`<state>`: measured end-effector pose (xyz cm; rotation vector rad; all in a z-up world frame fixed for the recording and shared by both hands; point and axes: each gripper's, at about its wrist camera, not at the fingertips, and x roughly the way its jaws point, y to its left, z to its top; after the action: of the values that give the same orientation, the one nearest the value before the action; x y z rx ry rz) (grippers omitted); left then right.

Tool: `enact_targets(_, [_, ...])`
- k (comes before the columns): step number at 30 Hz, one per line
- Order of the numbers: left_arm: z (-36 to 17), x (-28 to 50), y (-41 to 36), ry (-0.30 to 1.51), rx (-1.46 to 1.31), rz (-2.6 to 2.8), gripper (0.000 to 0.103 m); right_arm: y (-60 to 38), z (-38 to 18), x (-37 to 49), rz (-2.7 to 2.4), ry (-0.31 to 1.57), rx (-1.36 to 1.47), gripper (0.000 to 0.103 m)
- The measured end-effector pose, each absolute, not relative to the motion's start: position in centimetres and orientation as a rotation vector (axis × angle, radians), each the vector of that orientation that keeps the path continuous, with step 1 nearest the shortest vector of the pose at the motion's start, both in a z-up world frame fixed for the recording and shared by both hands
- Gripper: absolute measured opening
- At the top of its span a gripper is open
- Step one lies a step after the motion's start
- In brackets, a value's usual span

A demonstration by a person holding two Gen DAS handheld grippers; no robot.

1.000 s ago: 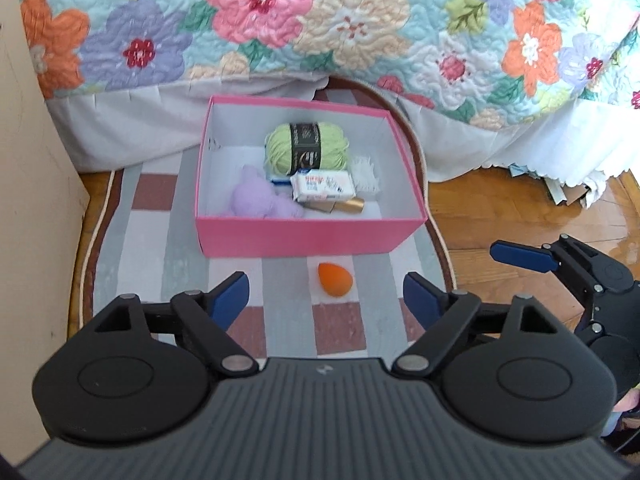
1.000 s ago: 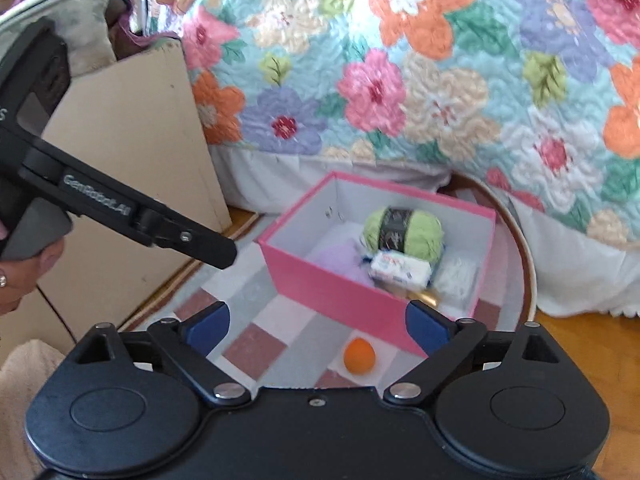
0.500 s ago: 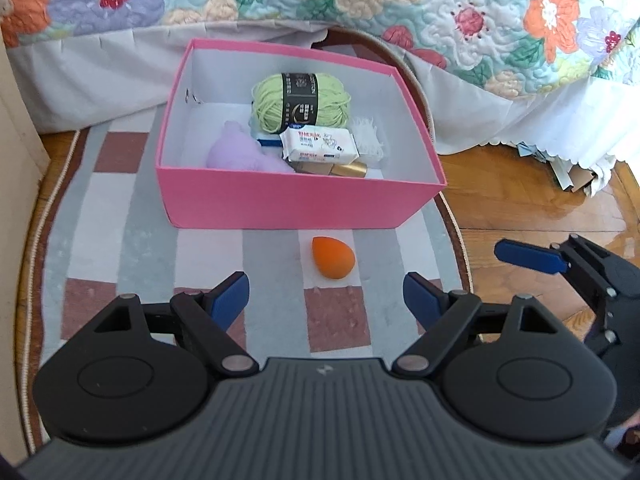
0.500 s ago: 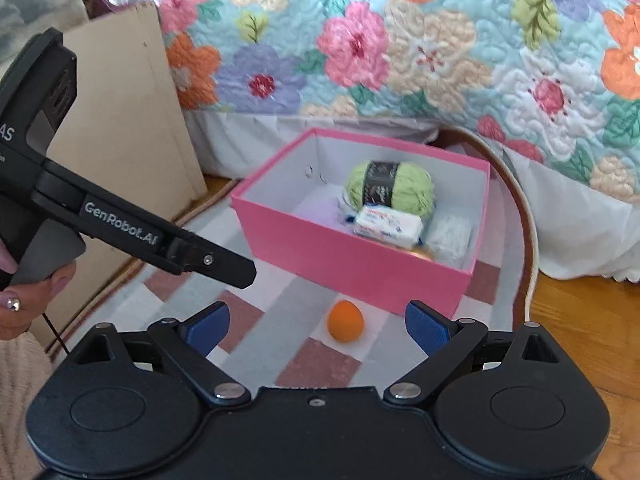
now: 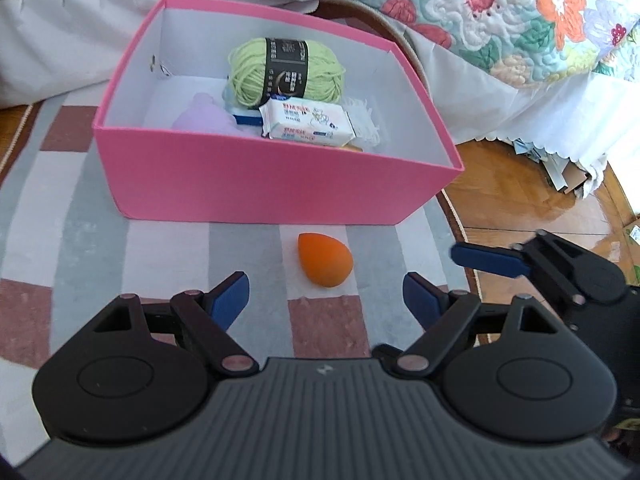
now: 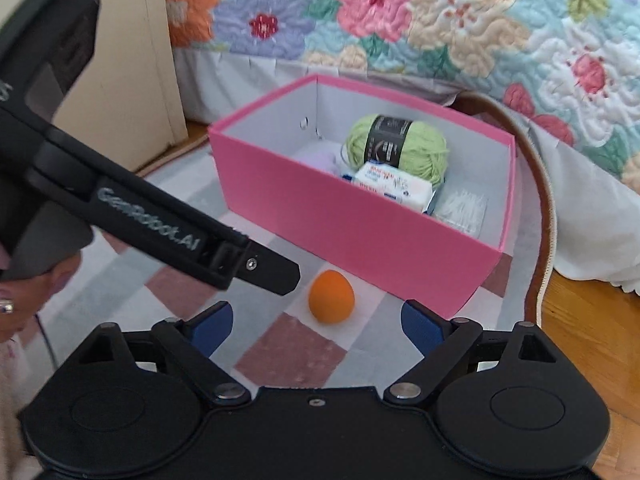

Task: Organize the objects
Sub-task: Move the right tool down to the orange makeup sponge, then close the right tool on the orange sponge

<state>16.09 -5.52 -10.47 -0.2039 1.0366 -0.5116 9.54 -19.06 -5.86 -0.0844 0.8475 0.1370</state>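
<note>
Sponge (image 5: 325, 259): orange, egg-shaped, matte | box (image 5: 256, 184): pink card | left tongs (image 5: 326, 296) apart, empty | right tongs (image 6: 316, 322) apart, just narrowing, empty

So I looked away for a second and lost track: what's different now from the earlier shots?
Both grippers came down toward the orange egg-shaped sponge on the striped rug. The left gripper is open and empty. The right gripper has just been closing slightly, nothing between its jaws. The sponge, the pink cardboard box and the green yarn ball inside stayed put.

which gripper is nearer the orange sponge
Left gripper, probably: the orange sponge lies just ahead of its open jaws. The right gripper hangs farther off beside it, jaws just been closing, empty.
</note>
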Motion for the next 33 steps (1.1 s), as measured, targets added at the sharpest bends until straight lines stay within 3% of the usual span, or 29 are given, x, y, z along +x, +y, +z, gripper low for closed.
enact_targets(7, [-12.8,16.9,-6.1,0.998,-0.212,-0.527,0.081,-19.9,-9.6,11.6,0.164,0.856,-0.067,0.084])
enact_targets(15, [-15.2,17.8,-7.9,0.974,-0.207,-0.57,0.076,-20.9,-12.5,13.0,0.167,0.875,-0.014,0.069])
enact_targets(19, [-16.4,18.4,-8.3,0.998,-0.258,-0.592,0.06,-20.9,-13.7,13.5,0.166,0.885,0.001,0.058])
enact_targets(20, [-16.6,18.6,-8.3,1.003,-0.267,-0.596,0.052,-20.9,-13.8,13.6,0.166,0.884,0.004,0.052])
enact_targets(23, [-16.9,18.6,-8.2,1.012,-0.283,-0.605,0.045,-20.6,-13.8,13.6,0.164,0.869,0.0,0.042])
enact_targets(33, [-15.0,17.1,-8.4,1.012,-0.225,-0.621,0.044,-19.6,-12.3,12.2,0.131,0.865,-0.008,0.041])
